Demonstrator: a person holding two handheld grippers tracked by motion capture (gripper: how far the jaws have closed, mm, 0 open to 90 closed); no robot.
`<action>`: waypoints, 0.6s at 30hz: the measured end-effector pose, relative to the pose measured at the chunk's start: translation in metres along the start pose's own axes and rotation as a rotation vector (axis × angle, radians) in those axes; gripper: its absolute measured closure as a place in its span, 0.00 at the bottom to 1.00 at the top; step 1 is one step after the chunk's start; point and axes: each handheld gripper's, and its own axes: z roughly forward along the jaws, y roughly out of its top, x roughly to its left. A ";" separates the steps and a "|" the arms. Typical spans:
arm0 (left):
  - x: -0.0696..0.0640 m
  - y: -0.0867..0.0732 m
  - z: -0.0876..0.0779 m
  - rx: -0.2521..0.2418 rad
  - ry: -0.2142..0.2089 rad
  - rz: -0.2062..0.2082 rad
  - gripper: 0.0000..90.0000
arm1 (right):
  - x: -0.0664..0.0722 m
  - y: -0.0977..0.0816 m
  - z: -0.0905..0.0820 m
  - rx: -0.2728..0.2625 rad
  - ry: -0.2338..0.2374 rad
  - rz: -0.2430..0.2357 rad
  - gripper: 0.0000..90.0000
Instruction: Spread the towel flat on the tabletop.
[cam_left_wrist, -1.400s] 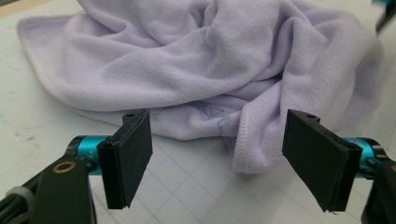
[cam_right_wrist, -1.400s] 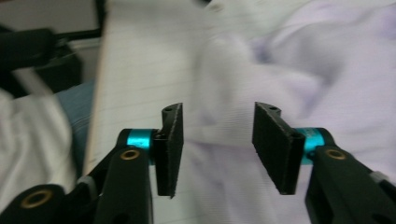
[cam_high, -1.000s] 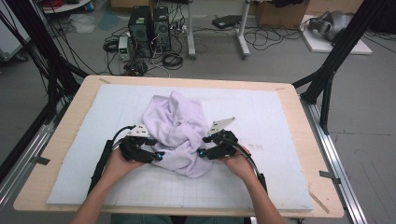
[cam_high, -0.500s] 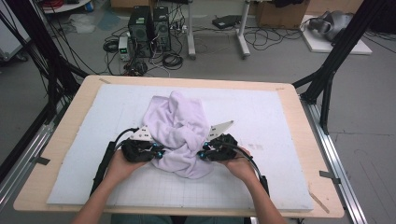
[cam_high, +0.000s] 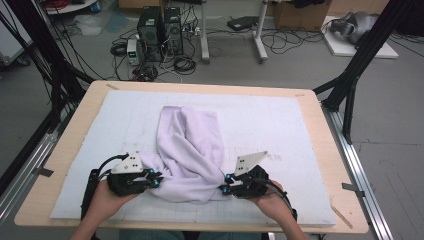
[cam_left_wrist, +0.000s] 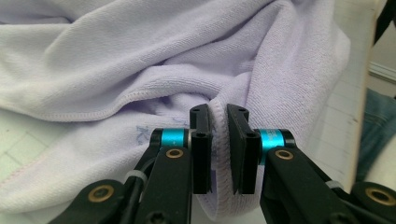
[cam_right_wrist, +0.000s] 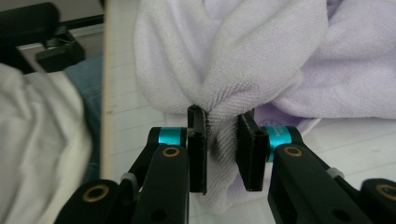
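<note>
Left gripper view: tongs (cam_left_wrist: 218, 149) pinch towel (cam_left_wrist: 140, 70) hem.

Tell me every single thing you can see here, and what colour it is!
towel: one, pale lilac, bunched on the mat, pulled toward the near edge
mat: one, white with a faint grid, covering the table
table: one, light wood, centre of the high view
computer towers: two, black, on the floor beyond the table, among cables
left gripper: one, black with blue rings, fingers shut on the towel's hem
right gripper: one, black, shut on the towel's other end
hands: two, at the near edge
</note>
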 end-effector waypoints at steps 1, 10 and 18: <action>-0.003 -0.002 -0.004 0.005 0.001 0.004 0.89 | 0.005 -0.001 0.000 0.004 0.011 -0.006 0.85; -0.012 -0.008 -0.024 0.030 -0.019 0.018 0.64 | 0.009 0.004 -0.006 -0.055 0.023 0.011 0.64; 0.024 0.006 -0.007 -0.029 0.020 -0.043 0.59 | -0.035 0.009 0.000 -0.046 -0.129 0.047 0.64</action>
